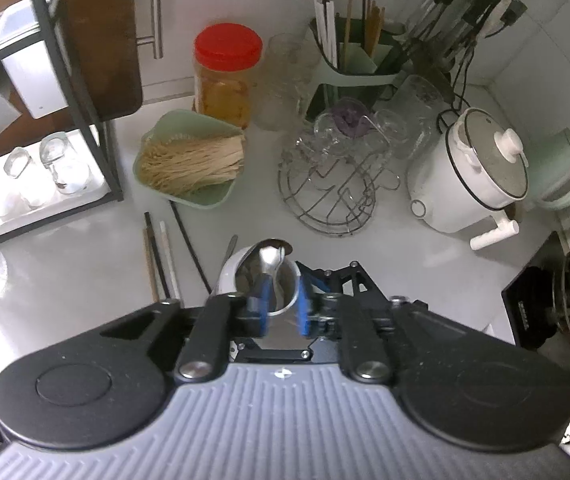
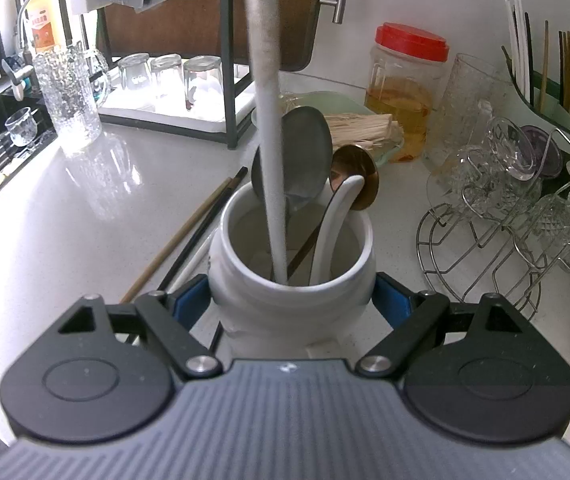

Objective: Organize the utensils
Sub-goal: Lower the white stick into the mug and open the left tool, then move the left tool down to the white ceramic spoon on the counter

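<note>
Now my left gripper (image 1: 281, 306) pinches a spoon (image 1: 271, 264) handle, long axis near vertical, bowl up at frame centre, inside the jar (image 2: 291, 276); my right gripper (image 2: 291, 300) clamps the jar's sides.

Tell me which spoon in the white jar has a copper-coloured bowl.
The small round spoon on the right of the white jar, behind the white ceramic spoon. The big spoon on the left is dull grey steel.
</note>
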The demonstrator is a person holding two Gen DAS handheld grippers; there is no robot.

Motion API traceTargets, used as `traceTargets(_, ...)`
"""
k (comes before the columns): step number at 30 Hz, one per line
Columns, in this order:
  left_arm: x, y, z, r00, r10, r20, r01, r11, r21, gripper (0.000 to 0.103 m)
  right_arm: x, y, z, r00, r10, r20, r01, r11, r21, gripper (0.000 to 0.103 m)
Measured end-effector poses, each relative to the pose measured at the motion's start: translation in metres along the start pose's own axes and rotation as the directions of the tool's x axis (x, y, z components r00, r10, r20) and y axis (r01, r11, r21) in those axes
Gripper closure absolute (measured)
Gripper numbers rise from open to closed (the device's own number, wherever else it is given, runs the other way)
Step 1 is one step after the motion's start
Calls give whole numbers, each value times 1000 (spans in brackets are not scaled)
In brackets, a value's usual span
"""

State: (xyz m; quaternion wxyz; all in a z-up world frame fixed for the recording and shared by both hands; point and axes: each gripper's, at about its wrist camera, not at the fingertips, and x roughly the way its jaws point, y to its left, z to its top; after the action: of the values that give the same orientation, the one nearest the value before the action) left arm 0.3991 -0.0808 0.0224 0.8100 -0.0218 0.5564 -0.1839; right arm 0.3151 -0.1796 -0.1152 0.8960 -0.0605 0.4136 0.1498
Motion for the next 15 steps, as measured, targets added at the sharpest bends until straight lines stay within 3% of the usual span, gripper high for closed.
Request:
traceTargets(3,-9,1,-8,999,18,37,-18,1000,-7,72,1,1,0,1000,-4,3,4,1000,2,14)
traceTargets(15,-34,15,-44,989,50,137,-41,997,-66,71,-2,-2,-3,1000,-5,14,4,1000,18,14)
